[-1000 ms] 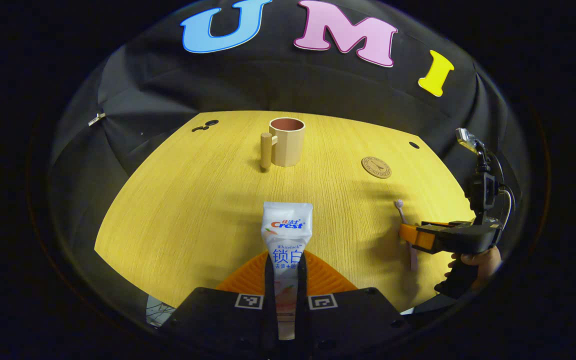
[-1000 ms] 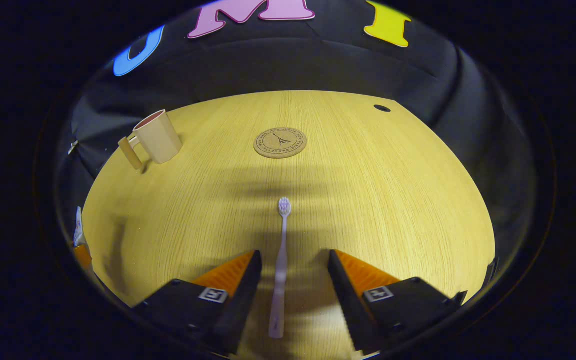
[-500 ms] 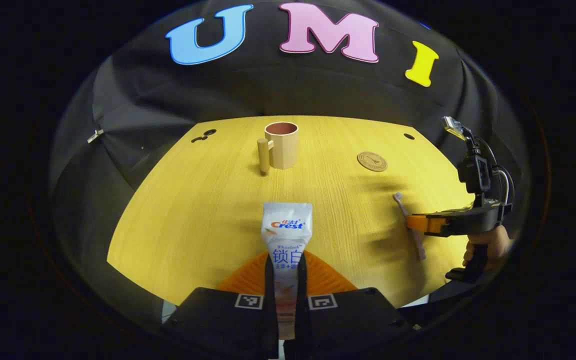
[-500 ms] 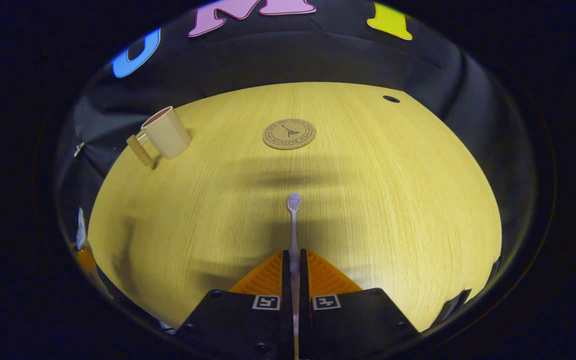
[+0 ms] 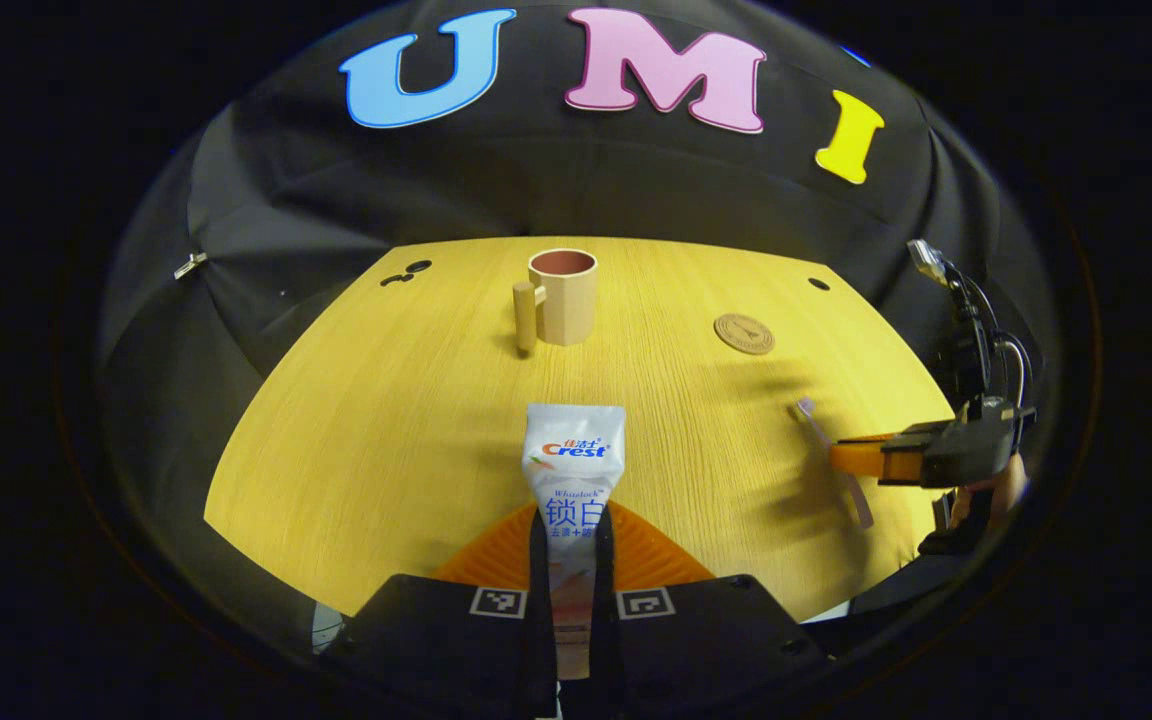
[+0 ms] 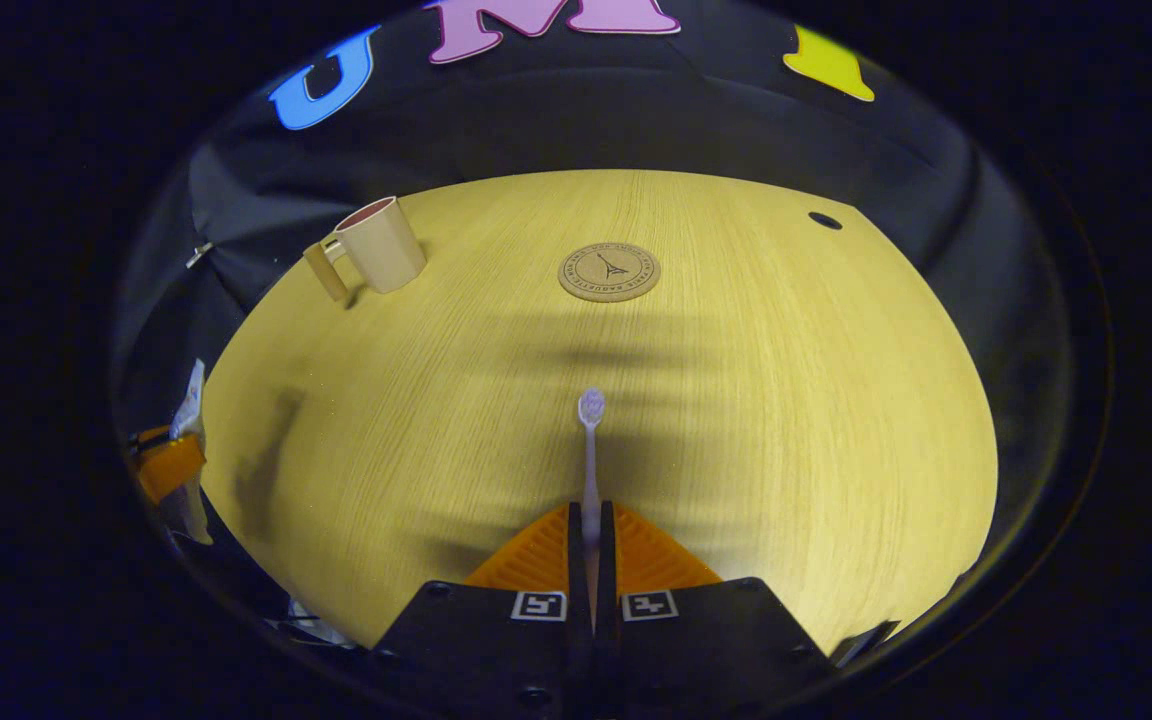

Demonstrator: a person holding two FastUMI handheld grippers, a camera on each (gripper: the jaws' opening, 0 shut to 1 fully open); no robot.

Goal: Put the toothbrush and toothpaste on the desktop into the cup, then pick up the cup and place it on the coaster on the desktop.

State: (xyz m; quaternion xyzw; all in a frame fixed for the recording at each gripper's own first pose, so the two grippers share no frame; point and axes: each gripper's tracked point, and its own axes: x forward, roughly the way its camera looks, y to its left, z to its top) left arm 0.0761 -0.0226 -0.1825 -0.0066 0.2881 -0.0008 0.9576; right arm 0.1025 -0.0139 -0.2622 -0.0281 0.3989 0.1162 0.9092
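- The left gripper, at the bottom centre of the left gripper view, has both fingers pressed on a white squeeze tube of toothpaste, which stands up between them with its flat crimped end uppermost.
- The right gripper, at the bottom centre of the right gripper view, is clamped on the handle of a thin pale-lilac toothbrush; the brush runs straight ahead along the fingers, bristle head farthest from them.
- The beige plastic cup with a side handle and a reddish inside stands upright on the yellow wood-grain desktop, open mouth up.
- In the left gripper view the cup sits dead ahead, just above the tube's top edge, handle to its left. In the right gripper view it lies far off at the upper left.
- So the left gripper looks the nearer and better lined up; the tube's long axis would need to point down into the cup's mouth.
- The round cork coaster lies flat straight ahead of the right gripper, well apart from the cup.
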